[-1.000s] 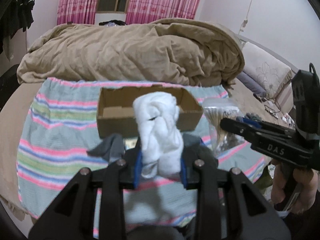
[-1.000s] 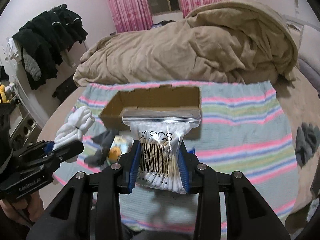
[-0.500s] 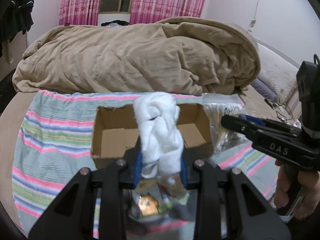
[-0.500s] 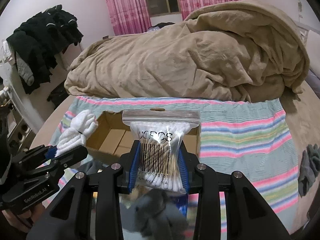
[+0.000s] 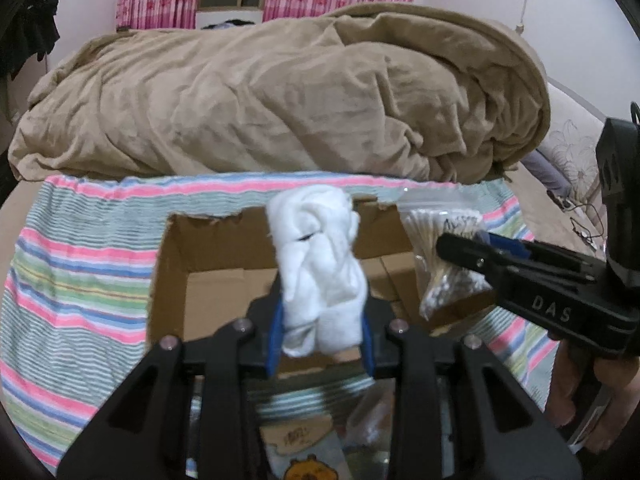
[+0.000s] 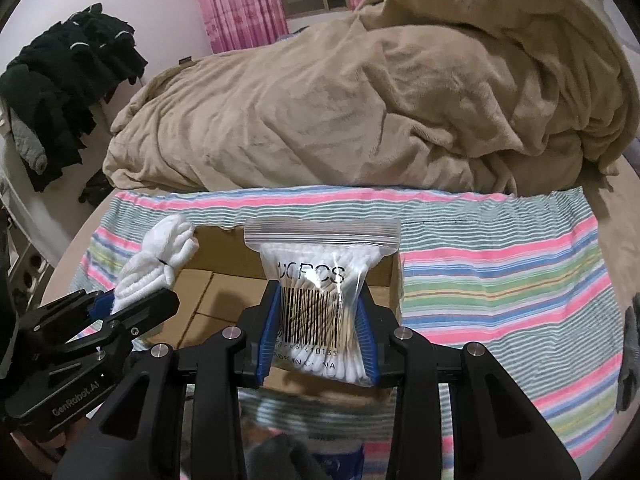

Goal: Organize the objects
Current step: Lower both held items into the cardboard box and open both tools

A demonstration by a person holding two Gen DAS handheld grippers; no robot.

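From your left wrist view, your left hand-held gripper (image 5: 322, 354) pinches the white sock bundle (image 5: 318, 268) above the open cardboard box (image 5: 208, 280). From your right wrist view, your right hand-held gripper (image 6: 318, 344) pinches the cotton swab bag (image 6: 320, 284) over the same box (image 6: 200, 292), whose visible floor lies bare on the striped cloth (image 6: 500, 272).

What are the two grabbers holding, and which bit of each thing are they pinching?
The left hand-held gripper pinches the white sock bundle by its lower end. The right hand-held gripper pinches the cotton swab bag around its lower half.
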